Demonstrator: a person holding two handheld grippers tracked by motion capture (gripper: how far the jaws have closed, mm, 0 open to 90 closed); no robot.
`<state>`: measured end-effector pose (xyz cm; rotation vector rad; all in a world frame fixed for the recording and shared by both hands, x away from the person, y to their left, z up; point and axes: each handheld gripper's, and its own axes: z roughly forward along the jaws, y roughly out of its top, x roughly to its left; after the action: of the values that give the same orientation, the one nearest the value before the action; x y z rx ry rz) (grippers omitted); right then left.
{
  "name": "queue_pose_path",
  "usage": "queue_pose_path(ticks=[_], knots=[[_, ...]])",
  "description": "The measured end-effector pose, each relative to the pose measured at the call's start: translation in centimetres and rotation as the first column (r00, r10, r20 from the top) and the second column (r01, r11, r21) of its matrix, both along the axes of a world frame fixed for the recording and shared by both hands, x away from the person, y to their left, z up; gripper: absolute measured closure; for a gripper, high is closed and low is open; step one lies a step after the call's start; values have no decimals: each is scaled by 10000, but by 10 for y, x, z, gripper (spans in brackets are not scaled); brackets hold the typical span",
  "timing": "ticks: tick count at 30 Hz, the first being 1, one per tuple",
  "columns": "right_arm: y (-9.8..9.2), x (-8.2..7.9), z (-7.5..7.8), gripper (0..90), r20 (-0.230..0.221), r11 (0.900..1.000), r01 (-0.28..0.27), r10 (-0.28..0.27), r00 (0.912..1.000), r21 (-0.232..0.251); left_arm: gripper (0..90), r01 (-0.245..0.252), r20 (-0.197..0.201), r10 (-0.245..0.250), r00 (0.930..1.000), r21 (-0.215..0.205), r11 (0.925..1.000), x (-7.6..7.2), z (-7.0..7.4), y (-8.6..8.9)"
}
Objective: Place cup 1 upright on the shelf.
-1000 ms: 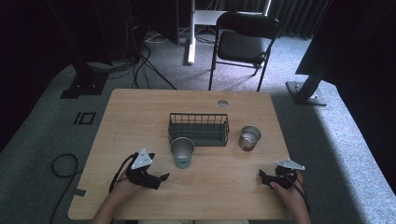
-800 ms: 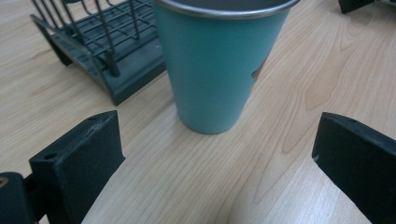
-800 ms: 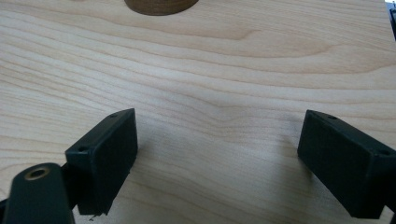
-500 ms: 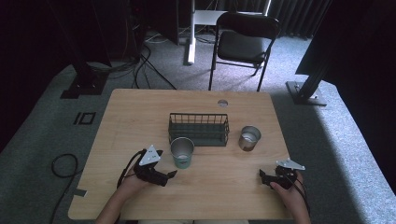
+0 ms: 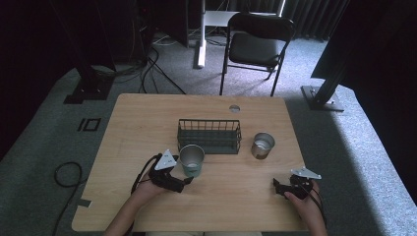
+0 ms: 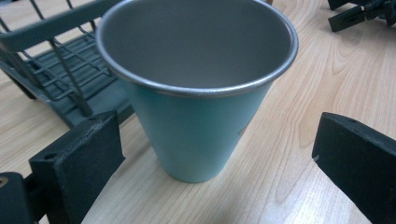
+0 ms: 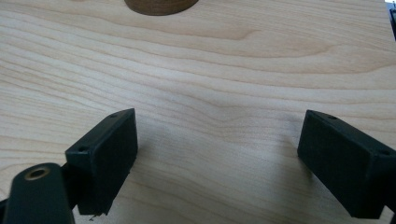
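Toward the table's (image 5: 128, 123) near edge, left of centre, the teal cup (image 5: 191, 160) stands upright while the left gripper (image 5: 183, 183) approaches with jaws spread wide, flanking but not touching it, apparently lined up for a side grasp. Rack (image 5: 209, 135) sits just behind the cup and could obstruct a forward push; steel cup (image 5: 262, 145) stands beside the rack's right end. Right gripper (image 5: 278, 187) rests open and empty near the near right corner.

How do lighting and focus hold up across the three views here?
High view: dark surroundings, table evenly lit, detail soft. Left gripper view: teal cup sharp, no glare inside; the jaws near the lens slightly soft. Right gripper view: wood grain crisp, soft shadows beside both jaws.
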<state>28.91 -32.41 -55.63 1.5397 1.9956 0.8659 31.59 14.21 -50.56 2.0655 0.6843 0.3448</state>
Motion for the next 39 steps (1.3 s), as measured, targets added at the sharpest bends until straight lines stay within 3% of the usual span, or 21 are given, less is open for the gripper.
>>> queue_pose_path(ticks=[10,22,30,33,38,39], knots=[[0,0,0,117,1,10000,0,0,10000,2,22,-143,-22,143,9999,74,9999,9,1,-12],[0,0,0,117,4,10000,2,-2,10000,5,22,-605,114,607,9981,-142,9981,20,4,-22],[0,0,0,117,5,10000,2,-2,10000,2,23,-459,155,460,9988,-72,9989,25,2,-28],[0,0,0,117,7,10000,0,0,10000,0,23,-509,152,513,9986,-233,9984,26,1,-29],[0,0,0,117,6,10000,2,-2,10000,0,23,-431,265,438,9987,-279,9987,26,1,-30],[0,0,0,117,2,10000,1,-1,10000,0,69,-440,565,450,9974,-190,9989,26,1,-31]])
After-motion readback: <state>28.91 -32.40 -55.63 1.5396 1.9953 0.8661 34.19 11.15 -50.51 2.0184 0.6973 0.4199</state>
